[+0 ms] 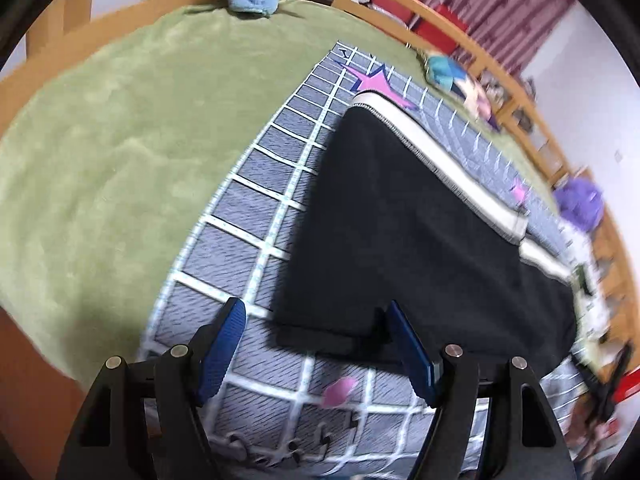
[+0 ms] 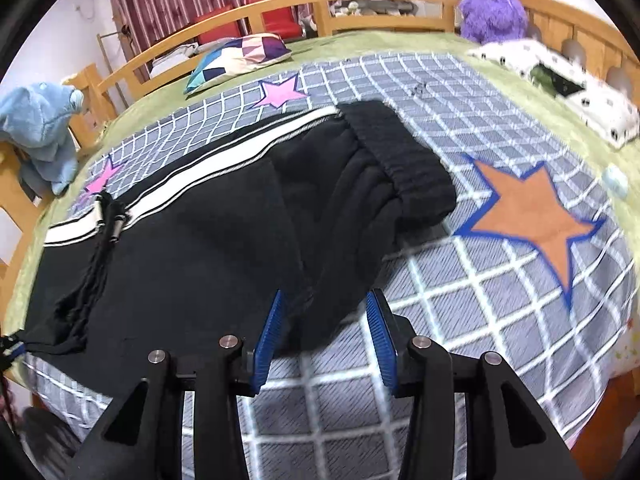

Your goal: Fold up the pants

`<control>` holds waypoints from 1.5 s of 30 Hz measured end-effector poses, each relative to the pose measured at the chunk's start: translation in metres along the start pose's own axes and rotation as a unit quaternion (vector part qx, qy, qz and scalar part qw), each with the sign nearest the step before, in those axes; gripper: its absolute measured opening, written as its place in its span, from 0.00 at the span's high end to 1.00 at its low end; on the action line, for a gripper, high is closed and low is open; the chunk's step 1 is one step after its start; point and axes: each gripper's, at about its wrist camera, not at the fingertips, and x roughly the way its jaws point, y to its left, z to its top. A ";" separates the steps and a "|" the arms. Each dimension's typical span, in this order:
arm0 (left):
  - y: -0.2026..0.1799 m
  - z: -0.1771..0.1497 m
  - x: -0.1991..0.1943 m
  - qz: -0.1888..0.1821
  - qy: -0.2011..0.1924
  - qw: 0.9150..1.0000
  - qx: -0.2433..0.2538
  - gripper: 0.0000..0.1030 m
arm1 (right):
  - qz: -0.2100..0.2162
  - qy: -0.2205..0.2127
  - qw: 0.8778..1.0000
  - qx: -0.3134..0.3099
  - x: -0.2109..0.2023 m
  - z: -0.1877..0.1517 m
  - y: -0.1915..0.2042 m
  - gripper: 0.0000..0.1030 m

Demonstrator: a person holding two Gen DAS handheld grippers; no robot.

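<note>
While the black pants (image 1: 400, 220) lie flat on the grid-patterned blanket (image 1: 256, 216) that covers the green bed (image 1: 100, 152), they stretch lengthwise from one claw to the other, and that long axis is what the coming move seems to turn on.

Starting at the left, the left claw (image 1: 316, 344) stands with its blue pads apart. The near corner of a leg cuff sits between them, nearer the right-hand pad, and nothing is pinched; whether that pad touches the cloth I cannot tell. From this claw the pants run away and to the right, the white side stripe (image 1: 436, 160) marking the far edge, so the cuff end is plainly the left hand's end.

Moving right, the right claw (image 2: 324, 336) also has its pads apart, narrower than the left pair. A rounded bulge of black cloth at the seat of the pants lies between them, not squeezed. The elastic waistband (image 2: 404, 152) lies beyond and slightly right of this claw, bunched and raised; the drawstring (image 2: 100, 248) trails off to the left, towards the cuffs. The waist end is therefore the right hand's end.

Each hand is near its own end, at the near edge of the garment. My guess is that both claws must close on that edge before one end is carried along the long axis to meet the other.
</note>
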 end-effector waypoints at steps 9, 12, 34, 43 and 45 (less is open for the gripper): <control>-0.024 0.003 0.025 0.045 -0.023 0.999 0.006 0.46 | -0.008 -0.019 0.999 -0.025 -0.018 -0.012 0.018 0.58; -0.034 0.005 0.012 0.055 -0.039 0.998 0.012 0.73 | -0.023 -0.020 0.999 -0.032 -0.021 -0.016 0.019 0.58; -0.396 -0.059 -0.018 0.038 -0.090 0.937 0.335 0.85 | 0.021 -0.061 0.998 -0.023 -0.058 -0.003 -0.048 0.59; -0.402 -0.111 0.040 -0.038 0.060 0.938 0.340 0.72 | 0.060 -0.028 0.998 -0.022 -0.042 -0.015 -0.054 0.59; -0.389 -0.105 0.023 -0.034 0.036 0.939 0.339 0.56 | 0.076 -0.024 0.997 -0.023 -0.038 -0.014 -0.045 0.59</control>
